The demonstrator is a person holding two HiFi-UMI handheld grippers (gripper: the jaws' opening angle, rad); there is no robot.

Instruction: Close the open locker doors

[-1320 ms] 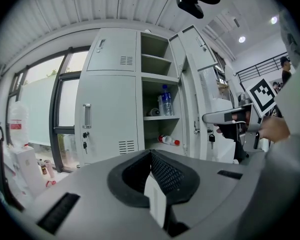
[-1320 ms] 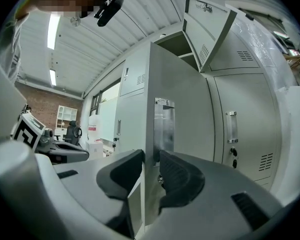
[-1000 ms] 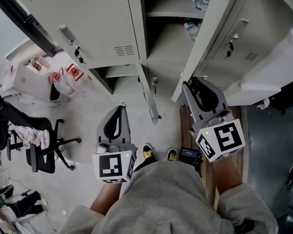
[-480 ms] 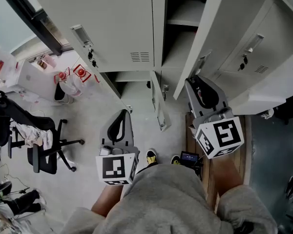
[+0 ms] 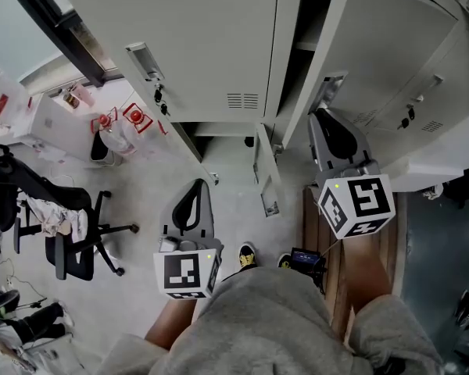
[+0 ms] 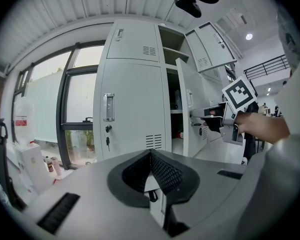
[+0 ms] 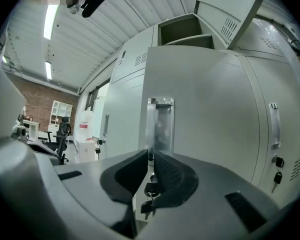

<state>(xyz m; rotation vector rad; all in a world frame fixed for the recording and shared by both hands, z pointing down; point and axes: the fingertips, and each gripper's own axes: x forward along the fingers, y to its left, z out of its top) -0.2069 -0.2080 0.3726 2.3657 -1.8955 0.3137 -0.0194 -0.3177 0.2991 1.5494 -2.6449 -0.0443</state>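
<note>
Grey lockers fill the top of the head view. A tall locker door (image 5: 383,61) stands ajar, with a dark gap along its left edge. My right gripper (image 5: 319,114) sits just below that door's handle (image 5: 328,92). In the right gripper view the handle (image 7: 160,124) and hanging keys (image 7: 150,191) lie straight beyond the right gripper (image 7: 149,154). Its jaws have just been closing to a thin slit with nothing between them. A small lower door (image 5: 264,170) also hangs open. My left gripper (image 5: 197,182) is shut and empty, away from the lockers. An upper locker (image 7: 182,29) is open.
A black office chair (image 5: 70,233) and a white cabinet with red-labelled items (image 5: 109,127) stand to the left. A wooden board (image 5: 316,233) lies on the floor under the right arm. The person's shoes (image 5: 248,255) are near the lower door. A water jug (image 6: 22,129) stands by the window.
Both grippers have moved up toward the lockers. The tall door has swung inward, and the shelves and bottles behind it are now hidden. The right gripper stays at its handle.
</note>
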